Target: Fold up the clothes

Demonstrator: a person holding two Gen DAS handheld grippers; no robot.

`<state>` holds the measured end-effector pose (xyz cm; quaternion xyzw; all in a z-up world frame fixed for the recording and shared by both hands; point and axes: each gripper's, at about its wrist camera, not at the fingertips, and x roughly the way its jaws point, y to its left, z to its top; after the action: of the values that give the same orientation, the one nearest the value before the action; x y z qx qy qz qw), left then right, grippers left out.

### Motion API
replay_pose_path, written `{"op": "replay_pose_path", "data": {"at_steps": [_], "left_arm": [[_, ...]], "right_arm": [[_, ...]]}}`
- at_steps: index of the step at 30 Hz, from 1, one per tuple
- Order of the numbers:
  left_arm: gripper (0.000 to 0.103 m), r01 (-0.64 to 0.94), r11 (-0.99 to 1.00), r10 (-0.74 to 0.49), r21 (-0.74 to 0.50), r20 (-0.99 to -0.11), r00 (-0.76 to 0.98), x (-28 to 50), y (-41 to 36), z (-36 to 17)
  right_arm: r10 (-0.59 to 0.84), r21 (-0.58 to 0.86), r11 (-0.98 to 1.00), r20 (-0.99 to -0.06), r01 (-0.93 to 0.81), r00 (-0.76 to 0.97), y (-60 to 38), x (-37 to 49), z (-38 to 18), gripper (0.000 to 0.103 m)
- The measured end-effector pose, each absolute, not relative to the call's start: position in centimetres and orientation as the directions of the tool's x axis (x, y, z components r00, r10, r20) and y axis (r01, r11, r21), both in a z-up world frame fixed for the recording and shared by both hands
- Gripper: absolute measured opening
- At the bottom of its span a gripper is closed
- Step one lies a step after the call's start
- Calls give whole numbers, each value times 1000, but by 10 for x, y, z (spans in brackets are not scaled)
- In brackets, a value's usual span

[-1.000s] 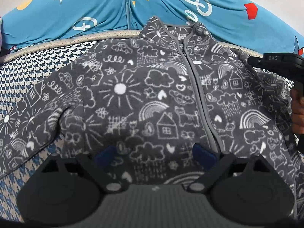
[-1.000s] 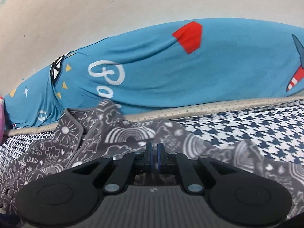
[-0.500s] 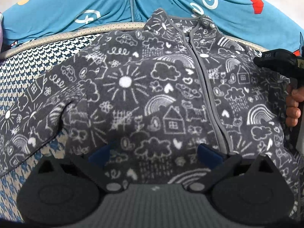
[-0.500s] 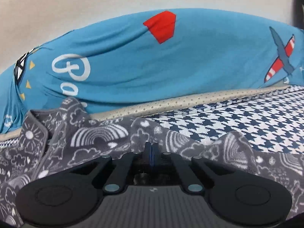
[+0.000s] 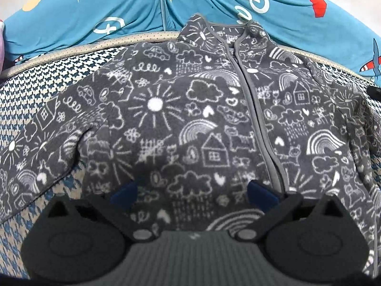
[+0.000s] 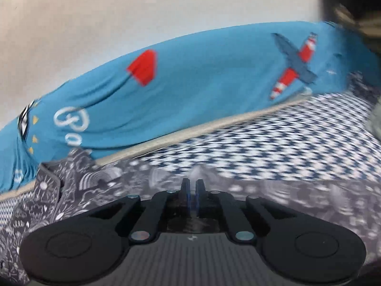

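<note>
A grey fleece jacket (image 5: 190, 119) with white doodles lies front up on the houndstooth cover, zipped, collar at the far side. My left gripper (image 5: 191, 193) hovers open over its lower front, blue pads wide apart with nothing between them. The left sleeve (image 5: 35, 147) trails off to the left. In the right wrist view, which is blurred by motion, my right gripper (image 6: 191, 186) is shut, and the jacket's right sleeve (image 6: 262, 190) rises to a small peak at its fingertips. The jacket collar (image 6: 47, 186) shows at the lower left there.
A blue printed garment (image 5: 119, 12) lies beyond the jacket along the far edge, seen too as the blue garment (image 6: 190, 90) with a red patch and a plane. The houndstooth cover (image 6: 285, 143) with beige piping (image 5: 71, 52) stretches right. A pale wall (image 6: 119, 23) stands behind.
The right gripper and the hand on it have slid right, almost out of the left wrist view. The right wrist view has swung and tilted and is now blurred. The left gripper stays open.
</note>
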<state>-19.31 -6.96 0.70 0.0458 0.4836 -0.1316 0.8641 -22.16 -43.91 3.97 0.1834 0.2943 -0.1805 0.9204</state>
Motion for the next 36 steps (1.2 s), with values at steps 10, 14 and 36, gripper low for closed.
{"op": "replay_pose_path", "data": {"at_steps": [10, 14, 36], "left_arm": [[103, 276, 960, -184, -45, -845, 502, -195, -71, 8], [103, 283, 958, -182, -37, -843, 507, -196, -71, 8], [103, 291, 957, -163, -7, -840, 517, -199, -78, 2]], "right_arm": [[-278, 226, 809, -666, 542, 693, -465, -275, 40, 14], [-325, 204, 781, -673, 590, 664, -483, -301, 42, 15], [-576, 197, 423, -695, 884, 430, -580, -419, 36, 45]]}}
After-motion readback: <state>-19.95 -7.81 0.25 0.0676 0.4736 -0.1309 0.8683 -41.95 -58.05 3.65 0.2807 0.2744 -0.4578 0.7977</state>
